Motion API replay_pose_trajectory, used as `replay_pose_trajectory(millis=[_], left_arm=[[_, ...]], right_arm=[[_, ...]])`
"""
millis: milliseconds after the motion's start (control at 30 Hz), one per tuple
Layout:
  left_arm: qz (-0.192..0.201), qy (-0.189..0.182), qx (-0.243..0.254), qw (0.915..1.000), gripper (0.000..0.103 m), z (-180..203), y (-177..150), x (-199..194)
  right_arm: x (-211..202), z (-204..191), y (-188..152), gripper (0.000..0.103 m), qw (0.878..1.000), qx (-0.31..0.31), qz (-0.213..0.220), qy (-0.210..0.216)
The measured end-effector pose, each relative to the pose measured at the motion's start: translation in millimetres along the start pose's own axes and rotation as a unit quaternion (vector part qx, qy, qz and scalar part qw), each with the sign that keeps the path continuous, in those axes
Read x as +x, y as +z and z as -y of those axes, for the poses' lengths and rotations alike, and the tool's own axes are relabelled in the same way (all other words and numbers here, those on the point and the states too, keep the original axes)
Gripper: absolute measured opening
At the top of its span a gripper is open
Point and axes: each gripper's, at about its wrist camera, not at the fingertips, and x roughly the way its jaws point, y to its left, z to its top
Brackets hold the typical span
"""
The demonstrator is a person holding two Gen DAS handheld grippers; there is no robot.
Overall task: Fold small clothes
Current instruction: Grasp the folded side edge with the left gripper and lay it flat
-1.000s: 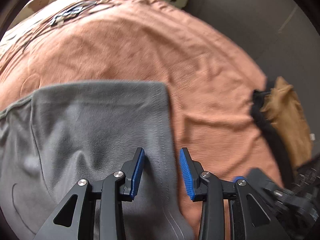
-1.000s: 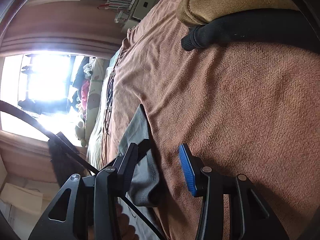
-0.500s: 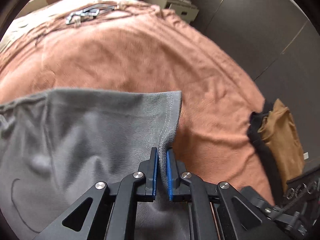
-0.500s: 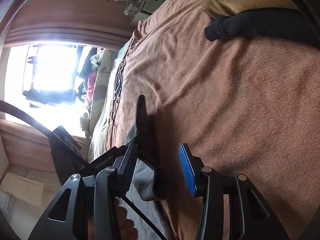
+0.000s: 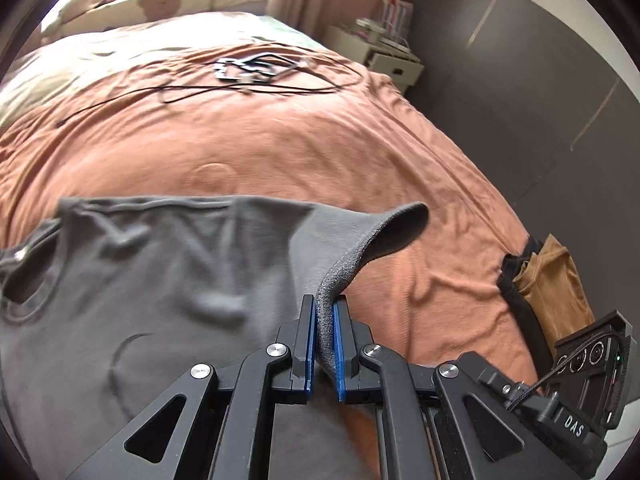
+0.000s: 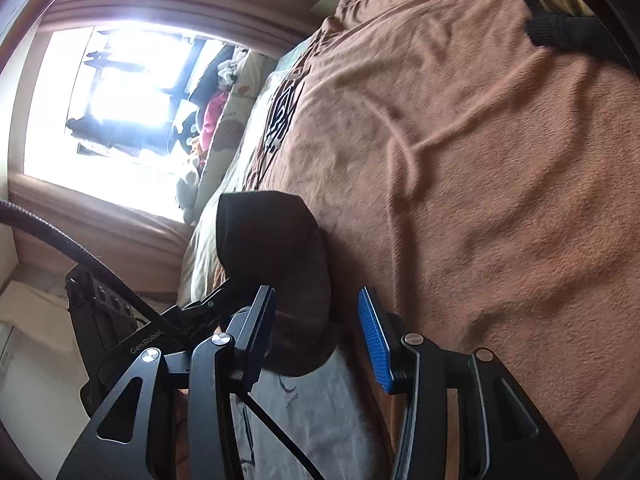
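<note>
A small grey garment (image 5: 160, 288) lies spread on the orange-brown bedspread (image 5: 280, 152). My left gripper (image 5: 324, 320) is shut on the garment's right edge and holds that edge lifted, so the cloth curls up and over beyond the pads. In the right wrist view the raised grey flap (image 6: 276, 256) stands dark against the window, with the rest of the garment (image 6: 312, 420) flat below. My right gripper (image 6: 316, 320) stands open just above the garment, nothing pressed between its fingers. The left gripper's black body (image 6: 120, 340) shows at lower left.
Folded tan and black clothes (image 5: 552, 280) lie at the bed's right edge, also seen as a black sleeve (image 6: 560, 32). Black cables and a grey frame (image 5: 248, 68) lie on the far bedspread. Pillows and toys sit by the bright window (image 6: 120, 100). A white nightstand (image 5: 392, 56) stands beyond.
The left gripper closed on the grey garment's right edge, then lifted it and carried it leftward so the cloth folds over. The right gripper stayed open and shifted a little.
</note>
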Motion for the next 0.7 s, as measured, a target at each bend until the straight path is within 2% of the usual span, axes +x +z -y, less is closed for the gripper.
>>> replay_pose_trajectory(millis=[433, 700], left_arm=[[0.006, 0.029, -0.077, 0.9966, 0.008, -83.9, -27.9, -26.1], [-0.021, 0.028, -0.124, 0.9917, 0.009, -122.6, -55.2, -16.3]], right_arm=[[33.0, -26.1, -2.9, 0.041, 0.997, -0.054, -0.042, -0.018], [47.6, -38.1, -3.2, 0.041, 0.993, -0.089, -0.066, -0.043]])
